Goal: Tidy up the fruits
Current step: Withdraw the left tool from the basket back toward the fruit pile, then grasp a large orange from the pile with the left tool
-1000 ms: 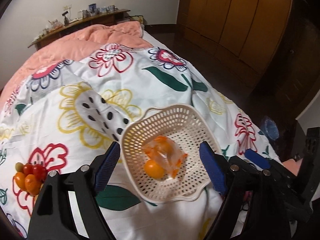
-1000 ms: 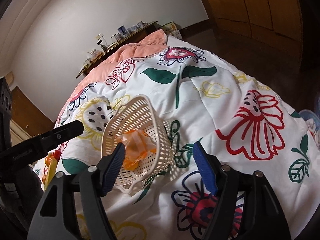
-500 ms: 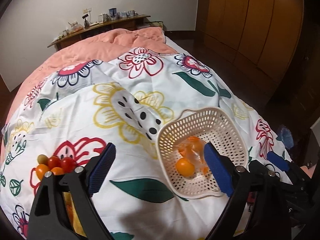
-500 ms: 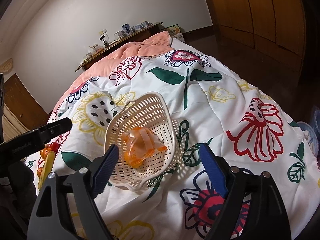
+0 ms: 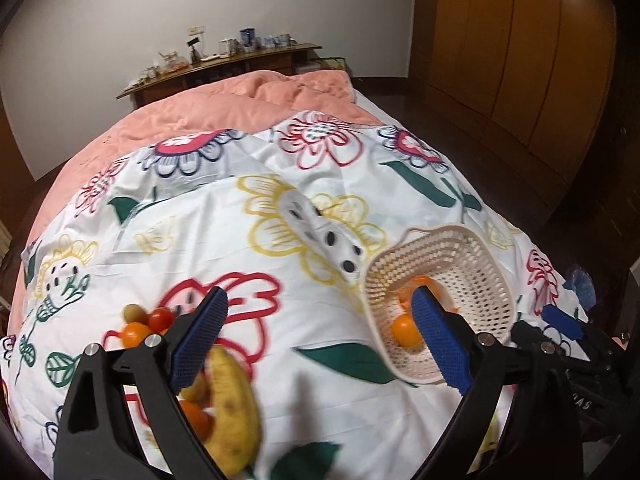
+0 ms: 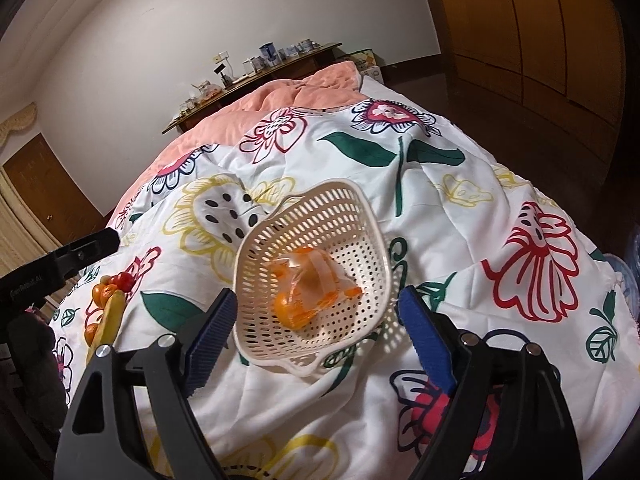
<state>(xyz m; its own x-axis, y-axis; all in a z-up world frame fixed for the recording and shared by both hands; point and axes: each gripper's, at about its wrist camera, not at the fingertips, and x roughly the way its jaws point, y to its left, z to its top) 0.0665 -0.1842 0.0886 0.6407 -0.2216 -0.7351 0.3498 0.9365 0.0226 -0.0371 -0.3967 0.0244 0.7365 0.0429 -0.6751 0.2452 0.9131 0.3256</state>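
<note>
The left gripper (image 5: 320,348) hangs over the flowered quilt (image 5: 248,248) with its jaws opening wide and nothing but bare cloth between them. Just under its left finger (image 5: 200,336) lies a banana (image 5: 234,408), blurred, with an orange (image 5: 196,418) tucked against it, and a little further up the quilt sit another orange, red tomatoes (image 5: 160,318) and a greenish fruit (image 5: 134,313) in a loose cluster. Its right finger crosses in front of the basket (image 5: 472,256), which sits tilted on the quilt to that side with an orange (image 5: 404,330) showing inside. The right gripper (image 6: 316,332) is released too, jaws spread and empty, and the basket (image 6: 352,216) lies just ahead of its fingertips, roughly centred between them but not touched. In it rests a clear bag (image 6: 316,280) of orange fruit. Off to the left of that view the banana (image 6: 110,316) and its cluster lie well apart from the basket, below the dark body of the other gripper, which carries pale lettering too small to read. The same goes for white letters on the black housing at the right edge of the left view. Beyond the quilt are a pink blanket (image 5: 224,104), a cluttered shelf (image 5: 224,66) and a wooden wardrobe (image 5: 520,32).
</note>
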